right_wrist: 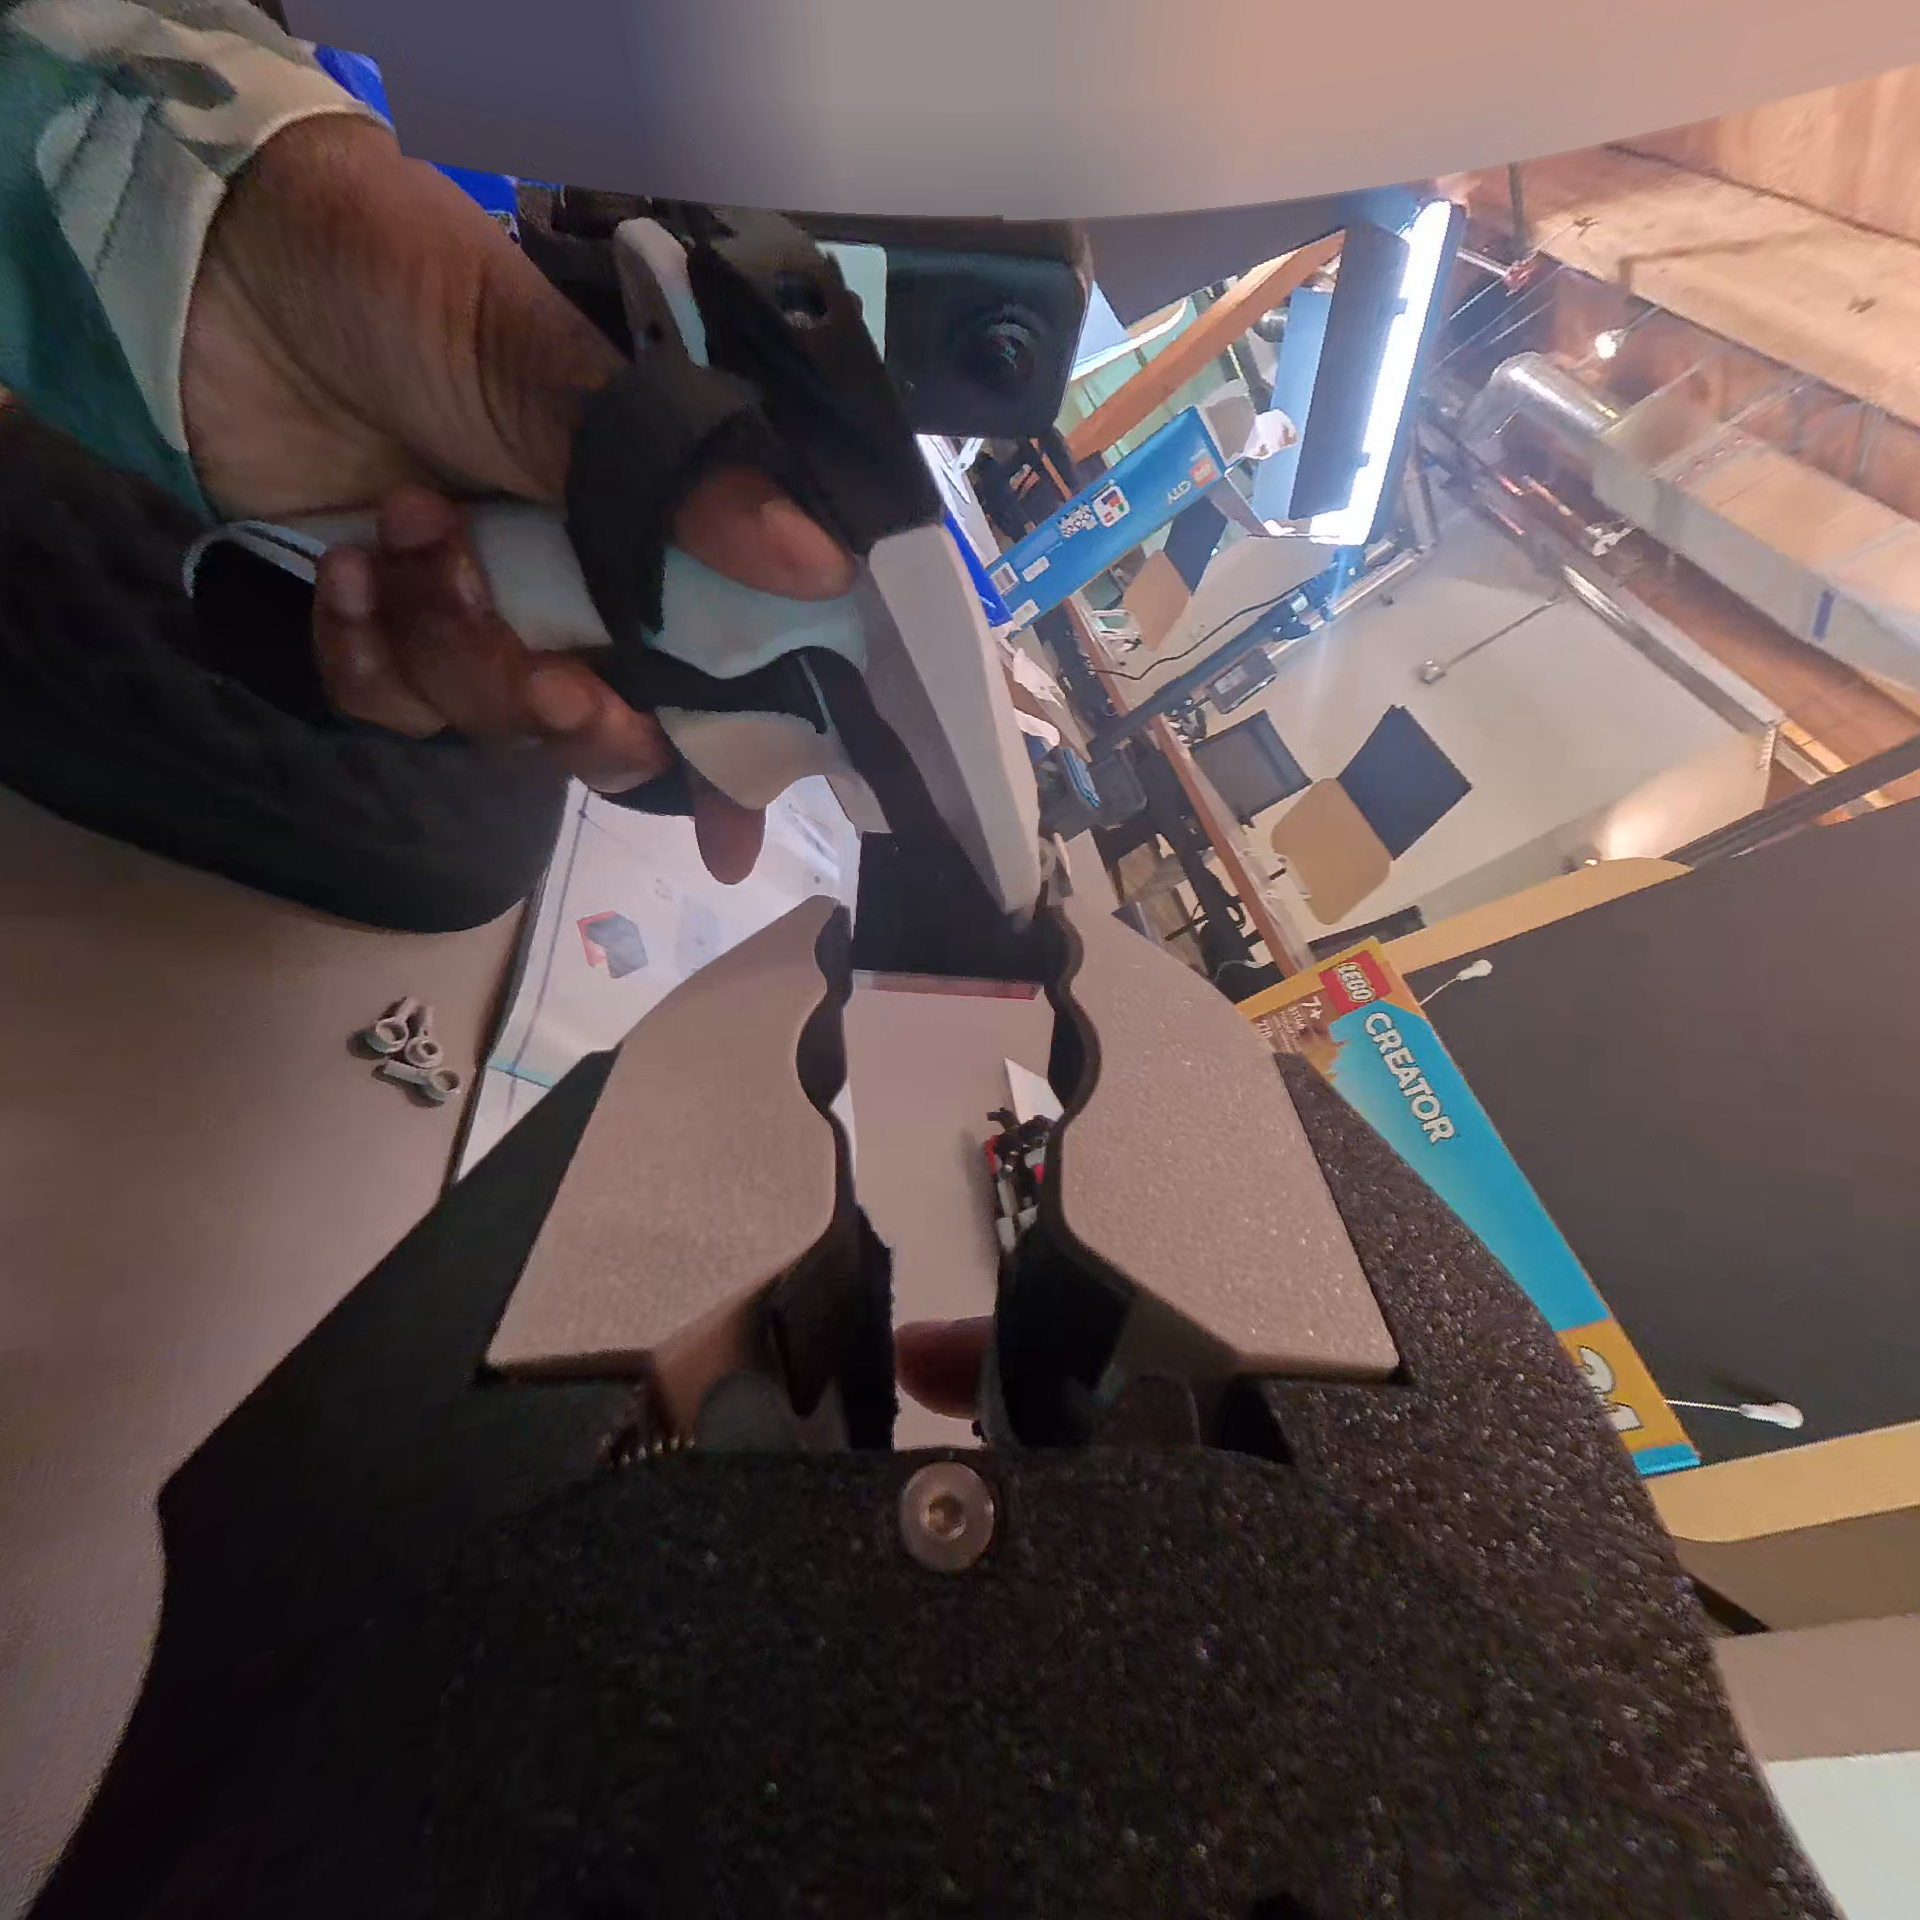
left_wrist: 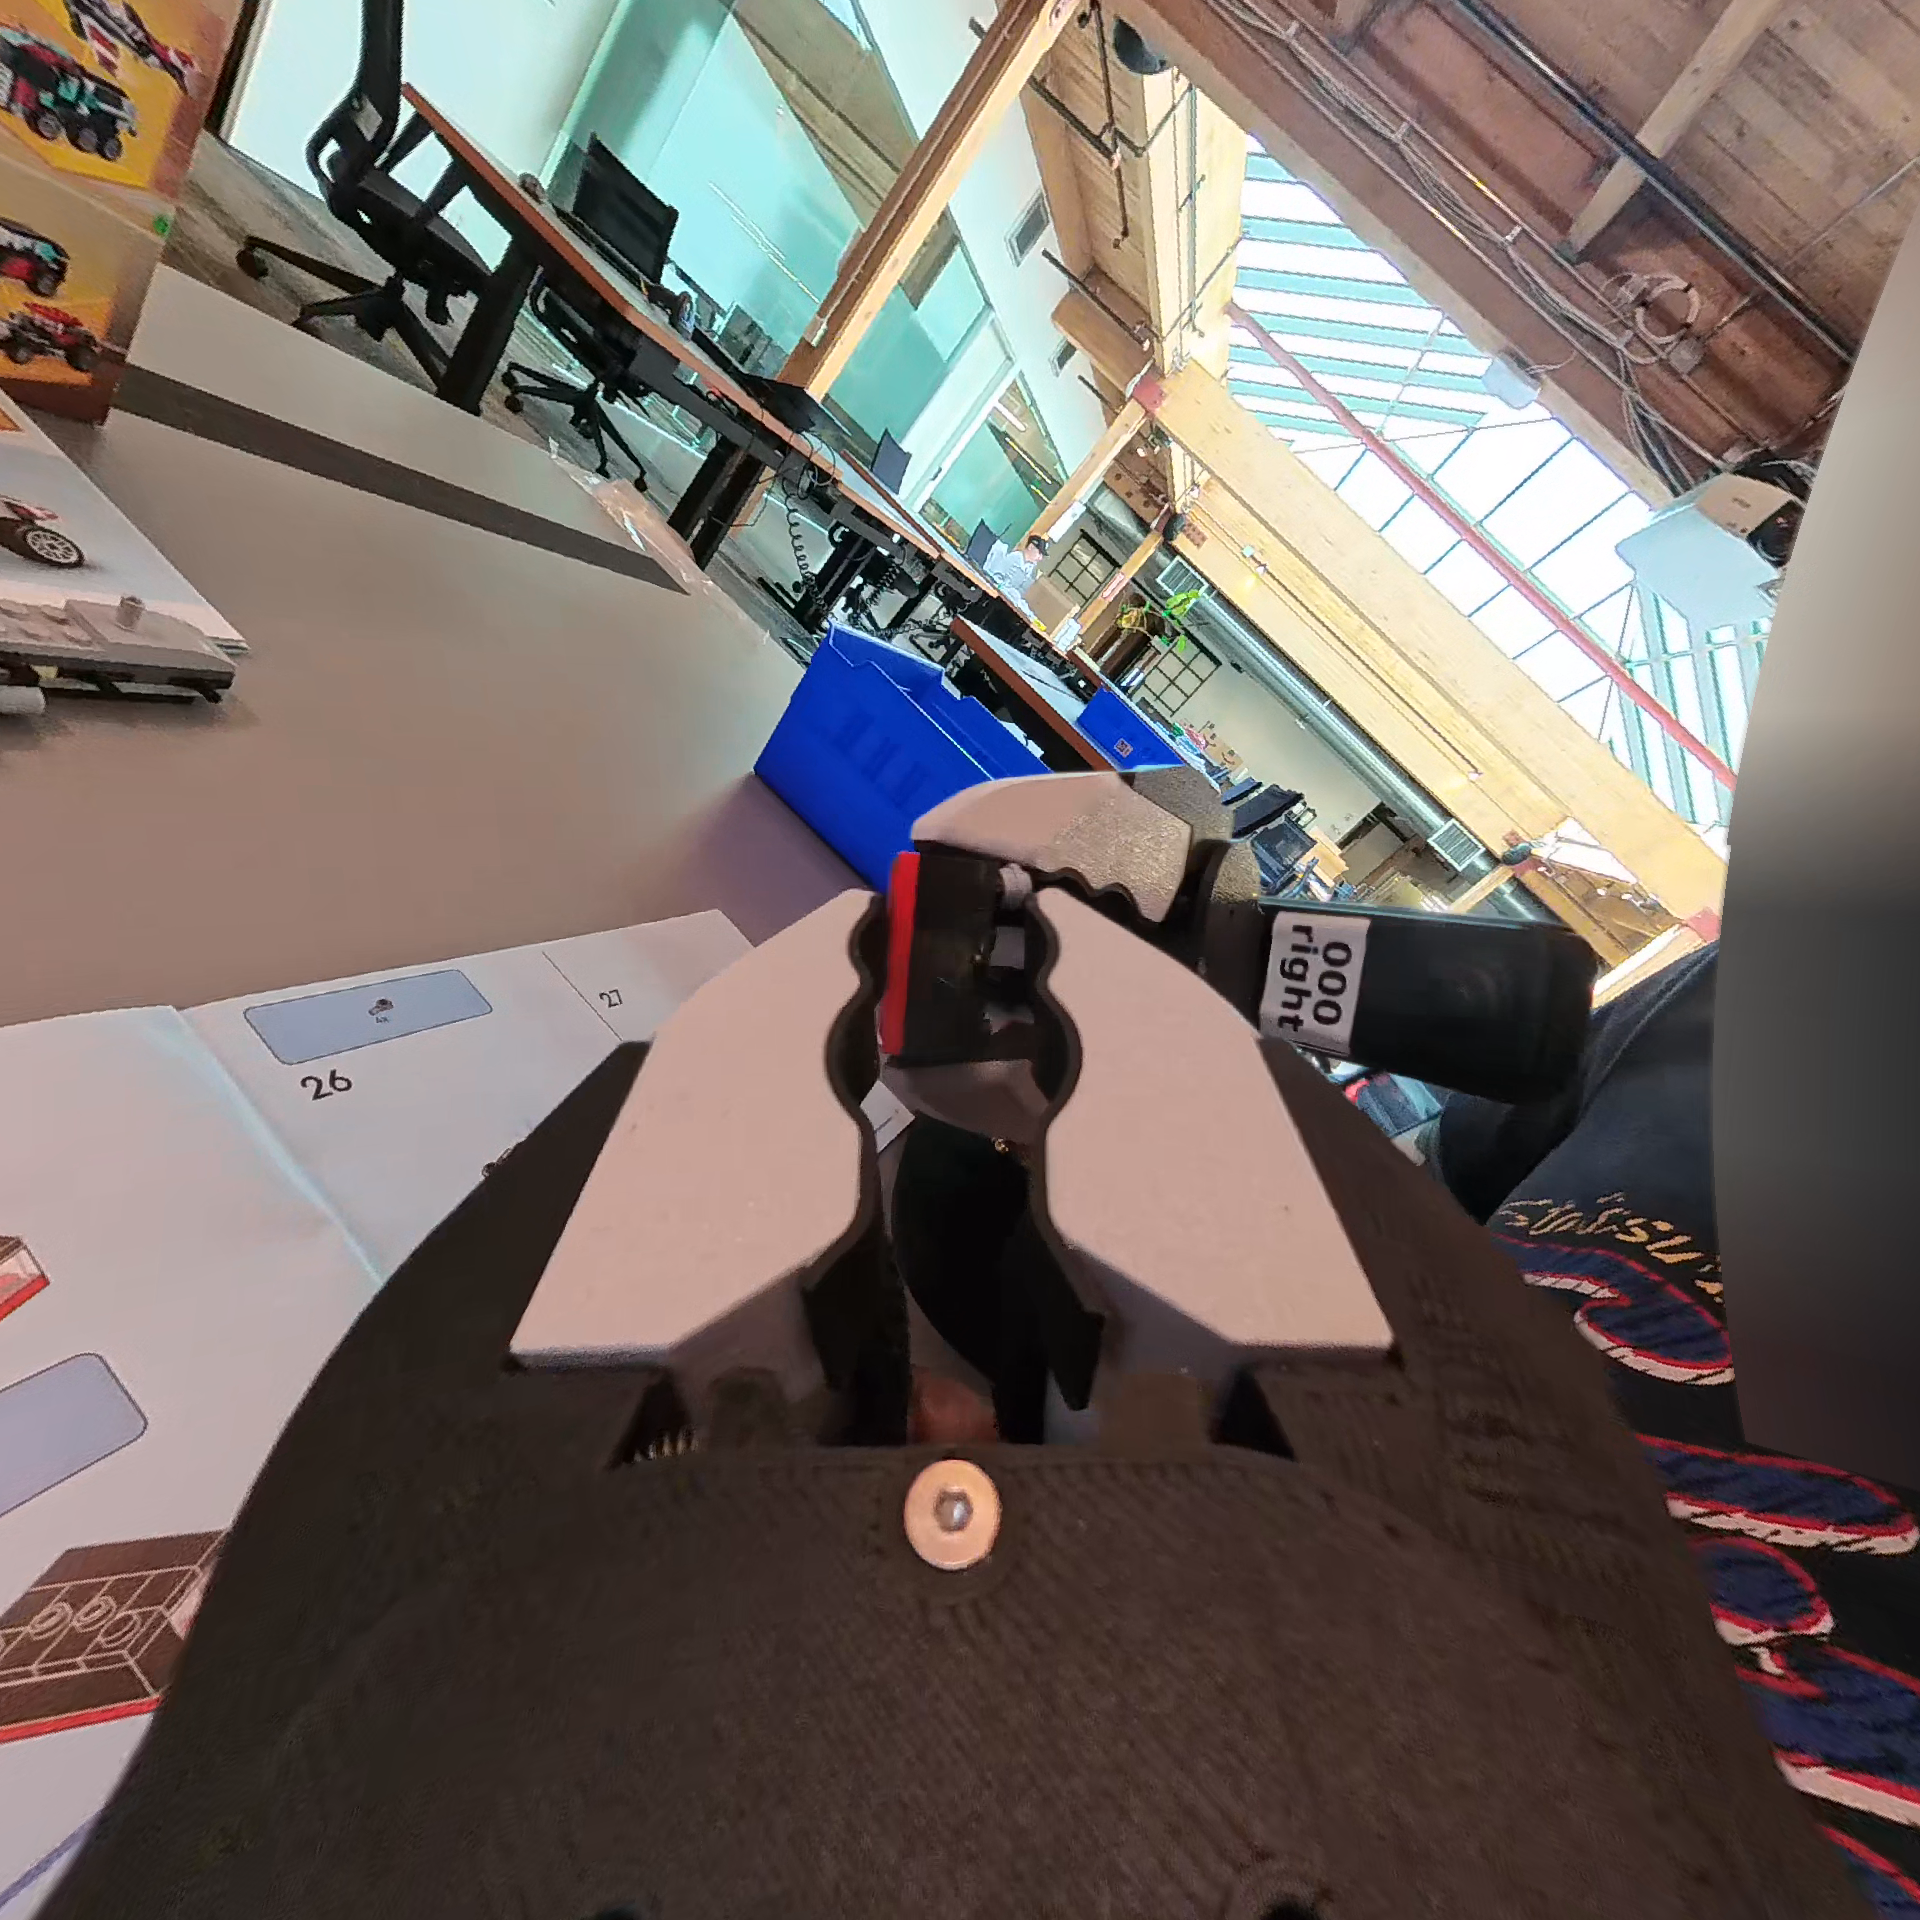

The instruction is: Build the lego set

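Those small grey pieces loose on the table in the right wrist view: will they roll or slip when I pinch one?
The small grey pieces look rounded and tiny, so probably roll-prone. They lie clustered, so pinching one likely nudges others. Probably very light.

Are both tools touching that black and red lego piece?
Touching. In the left wrist view the left tool pinches the black and red lego piece between its fingers, and the right tool grips the same piece from the far side.

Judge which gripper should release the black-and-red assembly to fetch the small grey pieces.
Likely the right gripper: the grey pieces lie ahead in its view and are absent from the left gripper view. Both clamp the assembly.
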The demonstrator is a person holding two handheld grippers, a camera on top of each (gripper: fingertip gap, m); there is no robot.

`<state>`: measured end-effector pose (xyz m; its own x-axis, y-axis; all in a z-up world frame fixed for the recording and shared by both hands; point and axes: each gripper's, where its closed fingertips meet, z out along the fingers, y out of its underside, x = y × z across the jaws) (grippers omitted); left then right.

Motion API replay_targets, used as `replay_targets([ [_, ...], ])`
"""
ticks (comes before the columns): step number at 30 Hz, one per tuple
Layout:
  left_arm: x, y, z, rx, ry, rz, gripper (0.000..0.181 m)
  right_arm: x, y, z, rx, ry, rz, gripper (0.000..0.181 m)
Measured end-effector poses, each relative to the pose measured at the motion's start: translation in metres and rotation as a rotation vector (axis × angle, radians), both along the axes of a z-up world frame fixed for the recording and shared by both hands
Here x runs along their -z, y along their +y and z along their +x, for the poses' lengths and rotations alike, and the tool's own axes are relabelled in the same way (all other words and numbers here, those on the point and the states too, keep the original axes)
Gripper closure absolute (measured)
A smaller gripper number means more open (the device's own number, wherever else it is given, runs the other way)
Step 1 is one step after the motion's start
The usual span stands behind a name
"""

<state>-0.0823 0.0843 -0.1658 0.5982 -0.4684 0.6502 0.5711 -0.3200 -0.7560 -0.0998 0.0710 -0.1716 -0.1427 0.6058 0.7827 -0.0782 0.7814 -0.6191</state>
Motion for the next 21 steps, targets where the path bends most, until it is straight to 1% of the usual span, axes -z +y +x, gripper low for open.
replay_targets([
  [5,0.000,0.001,0.001,0.007,0.016,0.010,0.158,-0.001,0.001,0.002,0.009,0.011,0.001,0.146],
  [7,0.001,0.001,0.002,0.005,0.058,0.023,0.162,-0.003,0.000,0.003,-0.001,0.027,-0.015,0.145],
  [11,-0.001,0.000,0.005,-0.005,0.141,0.062,0.162,-0.007,-0.002,0.006,-0.009,0.066,-0.002,0.146],
  [14,-0.003,-0.001,0.006,0.009,0.147,0.061,0.162,-0.009,-0.002,0.007,-0.006,0.078,0.023,0.146],
  [16,-0.004,-0.001,0.006,0.017,0.144,0.064,0.160,-0.010,-0.002,0.007,0.006,0.088,0.064,0.146],
  [18,-0.005,-0.002,0.008,0.026,0.128,0.067,0.158,-0.010,-0.002,0.008,0.024,0.093,0.143,0.145],
  [21,-0.007,-0.005,0.008,0.049,0.050,0.072,0.156,-0.007,-0.004,0.008,0.035,0.084,0.289,0.146],
])
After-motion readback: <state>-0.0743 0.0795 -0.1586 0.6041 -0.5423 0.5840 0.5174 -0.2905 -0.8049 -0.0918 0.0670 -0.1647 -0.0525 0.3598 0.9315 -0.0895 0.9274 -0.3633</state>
